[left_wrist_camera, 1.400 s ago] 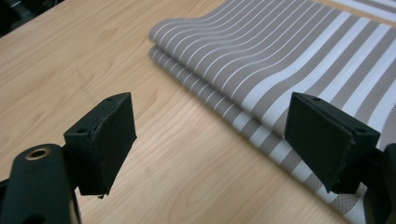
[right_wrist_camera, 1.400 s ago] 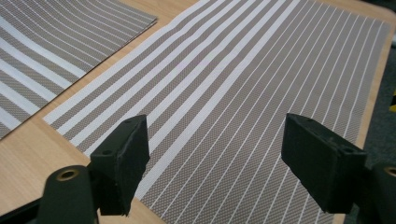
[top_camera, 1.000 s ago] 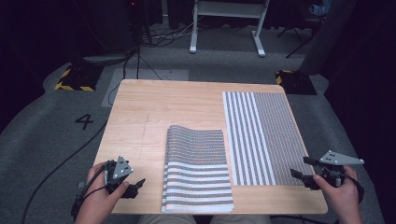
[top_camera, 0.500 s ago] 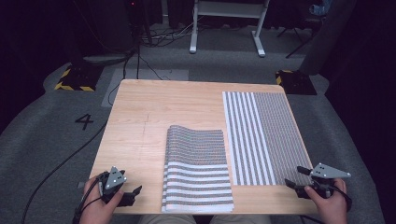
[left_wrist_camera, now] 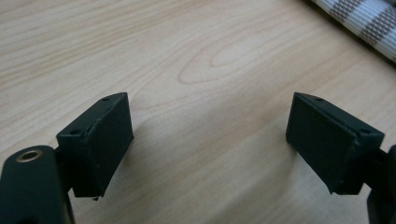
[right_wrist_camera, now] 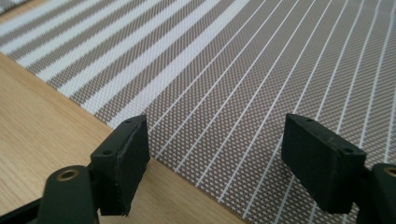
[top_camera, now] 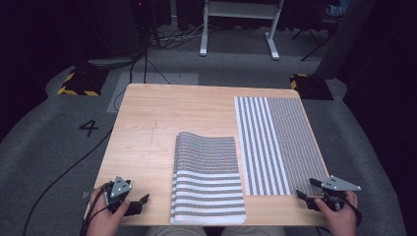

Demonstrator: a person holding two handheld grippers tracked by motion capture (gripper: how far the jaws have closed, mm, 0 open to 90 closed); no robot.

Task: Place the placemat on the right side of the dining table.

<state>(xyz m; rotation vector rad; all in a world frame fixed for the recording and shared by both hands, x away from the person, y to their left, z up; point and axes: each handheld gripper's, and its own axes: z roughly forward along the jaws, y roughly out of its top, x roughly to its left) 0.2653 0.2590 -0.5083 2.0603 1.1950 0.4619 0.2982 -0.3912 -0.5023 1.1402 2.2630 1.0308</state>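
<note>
Two striped woven placemats lay on the wooden bench (top_camera: 147, 132): a flat placemat (top_camera: 275, 142) along the right side, and a folded placemat (top_camera: 209, 182) at the near middle, its far part arching up slightly. Both grippers sat at the near edge, well apart from each other. The right gripper (top_camera: 306, 189) hovered just at the flat placemat's near right corner, its fingers (right_wrist_camera: 122, 163) spread wide and holding nothing; in the right gripper view that corner's edge ran between them. The left gripper (top_camera: 140, 201) rested over bare wood, just beside the folded placemat's near left corner, and its fingers (left_wrist_camera: 100, 140) were likewise released, with a strip of the folded placemat showing at the upper right of its own view.

Judging by the open mesh weave, these mats were probably light, thin and flexible rather than limp (more like vinyl mesh than cloth), so they would likely bend in a smooth curve and spring back a little. The surface looked fairly slick, and a mat lying flush on the bench offered little to pinch. The sensible hold seemed to be a near corner, with one finger slid under the edge and the other pressed on top.
</note>
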